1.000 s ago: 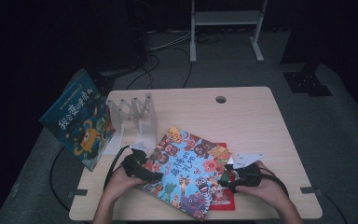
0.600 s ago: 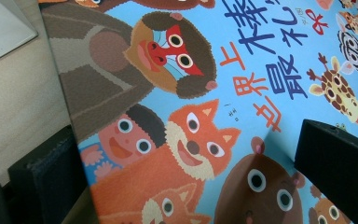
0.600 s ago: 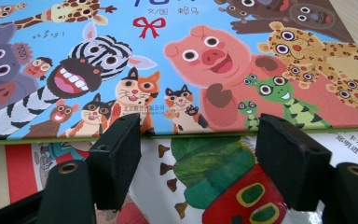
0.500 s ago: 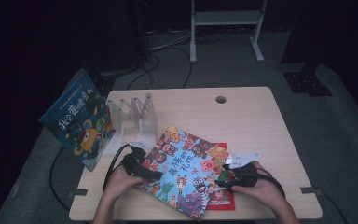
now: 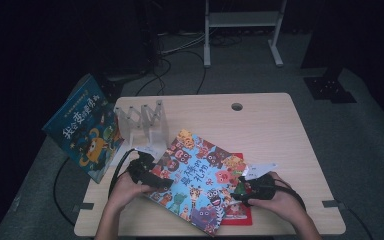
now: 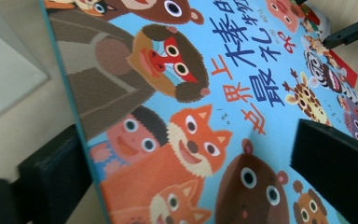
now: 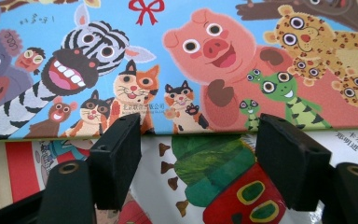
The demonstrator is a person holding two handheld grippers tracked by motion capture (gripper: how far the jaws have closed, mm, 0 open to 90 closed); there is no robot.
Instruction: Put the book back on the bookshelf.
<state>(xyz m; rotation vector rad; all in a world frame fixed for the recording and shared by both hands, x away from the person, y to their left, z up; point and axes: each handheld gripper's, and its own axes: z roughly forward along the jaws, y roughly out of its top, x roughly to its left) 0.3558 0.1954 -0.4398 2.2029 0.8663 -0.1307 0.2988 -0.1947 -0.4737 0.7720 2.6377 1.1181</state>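
Observation:
A bright animal picture book (image 5: 200,175) lies slanted across the front of the table, partly covering a red book (image 5: 241,212). My left gripper (image 5: 155,177) is at the animal book's left edge. In the left gripper view its jaws stand wide apart (image 6: 186,154), one under the tilted cover (image 6: 191,93) and one over it, not pinching. My right gripper (image 5: 237,192) sits at the book's right edge. In the right gripper view its jaws (image 7: 200,135) are open over the red book (image 7: 214,186), their tips just short of the animal book's edge (image 7: 168,60).
A blue picture book (image 5: 82,130) leans past the table's left side. A clear zigzag book rack (image 5: 142,122) stands at the back left of the wooden table (image 5: 280,130). A cable hole (image 5: 237,106) is near the far edge, and a white metal frame (image 5: 240,20) stands on the floor beyond.
My left gripper has risen a little and the animal book's left edge has tilted up with it. The right gripper has stayed in place.

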